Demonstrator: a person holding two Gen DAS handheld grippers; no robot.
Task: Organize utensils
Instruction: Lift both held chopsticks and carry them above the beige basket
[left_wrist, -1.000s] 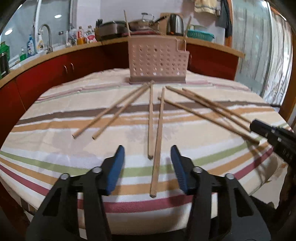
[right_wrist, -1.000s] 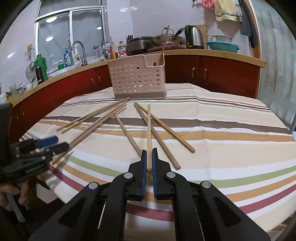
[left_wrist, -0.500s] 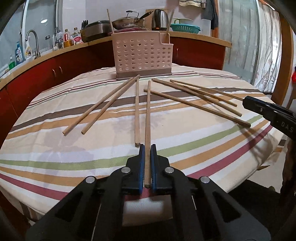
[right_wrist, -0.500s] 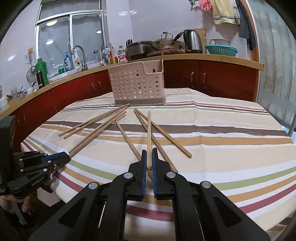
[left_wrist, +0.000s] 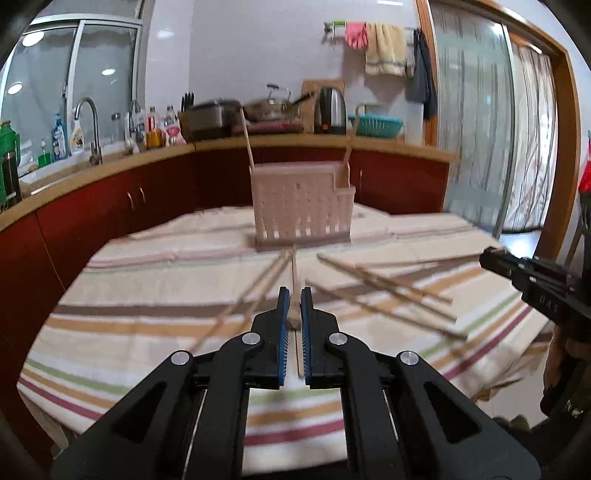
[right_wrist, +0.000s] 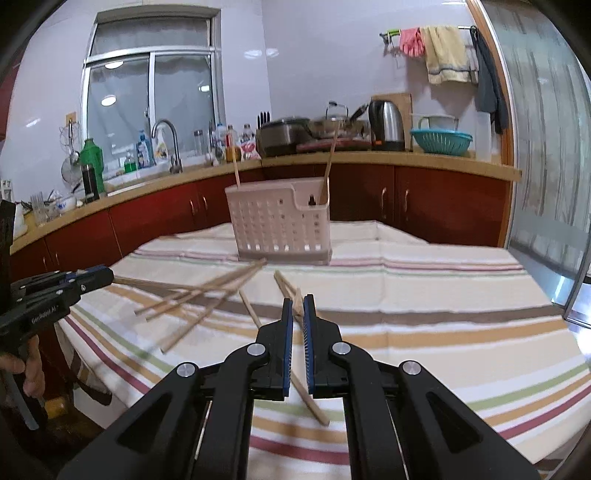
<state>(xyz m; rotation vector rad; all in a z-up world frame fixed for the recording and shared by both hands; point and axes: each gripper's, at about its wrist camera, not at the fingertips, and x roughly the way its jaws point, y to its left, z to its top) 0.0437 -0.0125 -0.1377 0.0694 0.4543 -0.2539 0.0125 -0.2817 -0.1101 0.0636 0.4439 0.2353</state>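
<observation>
My left gripper (left_wrist: 294, 295) is shut on a wooden chopstick (left_wrist: 294, 271), lifted off the striped tablecloth (left_wrist: 147, 332) and pointing at the pale perforated utensil basket (left_wrist: 301, 205). My right gripper (right_wrist: 297, 300) is shut on another chopstick (right_wrist: 297, 293), also raised and aimed at the basket (right_wrist: 280, 225). Two chopsticks stand upright in the basket (right_wrist: 328, 166). Several loose chopsticks (right_wrist: 195, 299) lie on the cloth. Each gripper shows in the other's view: the right gripper (left_wrist: 493, 258) at the right edge, the left gripper (right_wrist: 105, 276) at the left edge.
A red-fronted kitchen counter (right_wrist: 443, 162) curves behind the table, with a sink tap (right_wrist: 166, 129), bottles, pots, a kettle (right_wrist: 386, 125) and a teal colander (right_wrist: 441, 142). A hand (right_wrist: 33, 373) holds the left gripper's handle. A glass door (left_wrist: 476, 129) stands at the right.
The left gripper went from open around a chopstick to shut on it. Both grippers have risen from the table with their chopsticks, so the view tilts up toward the basket.
</observation>
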